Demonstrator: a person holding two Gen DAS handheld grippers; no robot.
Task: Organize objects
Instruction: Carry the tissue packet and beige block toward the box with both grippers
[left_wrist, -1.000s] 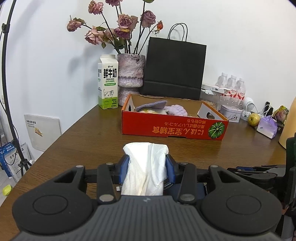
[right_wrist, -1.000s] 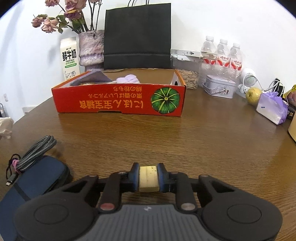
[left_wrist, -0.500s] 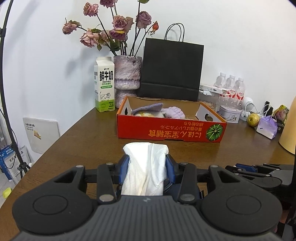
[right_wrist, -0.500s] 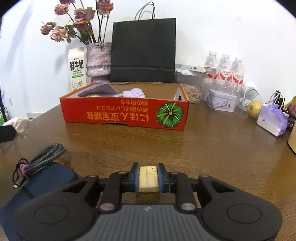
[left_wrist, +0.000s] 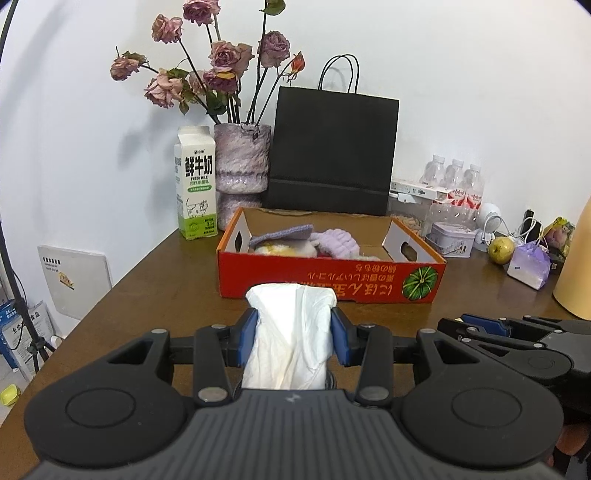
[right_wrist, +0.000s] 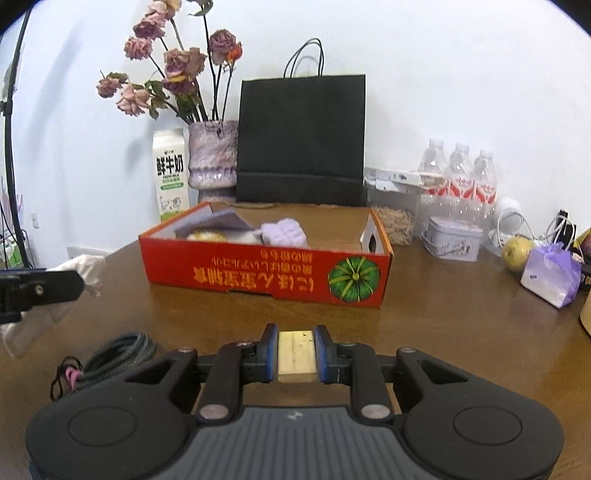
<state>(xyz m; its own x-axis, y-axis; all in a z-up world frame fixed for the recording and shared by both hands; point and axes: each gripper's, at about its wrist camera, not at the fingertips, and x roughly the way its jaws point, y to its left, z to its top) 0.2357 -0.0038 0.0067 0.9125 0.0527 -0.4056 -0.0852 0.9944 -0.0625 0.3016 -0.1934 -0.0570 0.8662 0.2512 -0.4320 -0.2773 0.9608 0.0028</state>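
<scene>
In the left wrist view, a milk carton (left_wrist: 195, 184) stands at the upper left by a vase of dried roses (left_wrist: 242, 162). A black paper bag (left_wrist: 332, 151) is behind the red box (left_wrist: 328, 275) in the middle. The left claw (left_wrist: 293, 332), low in the middle, squeezes a white crumpled tissue (left_wrist: 291, 332). In the right wrist view, a grey cable (right_wrist: 110, 356) lies at the lower left on the brown surface (right_wrist: 461, 332). The right claw (right_wrist: 297, 354) pinches a small yellow block (right_wrist: 297, 354), maybe wood. Purple things (right_wrist: 284, 230) sit inside the box. A green fruit (right_wrist: 517, 253) rests at far right.
</scene>
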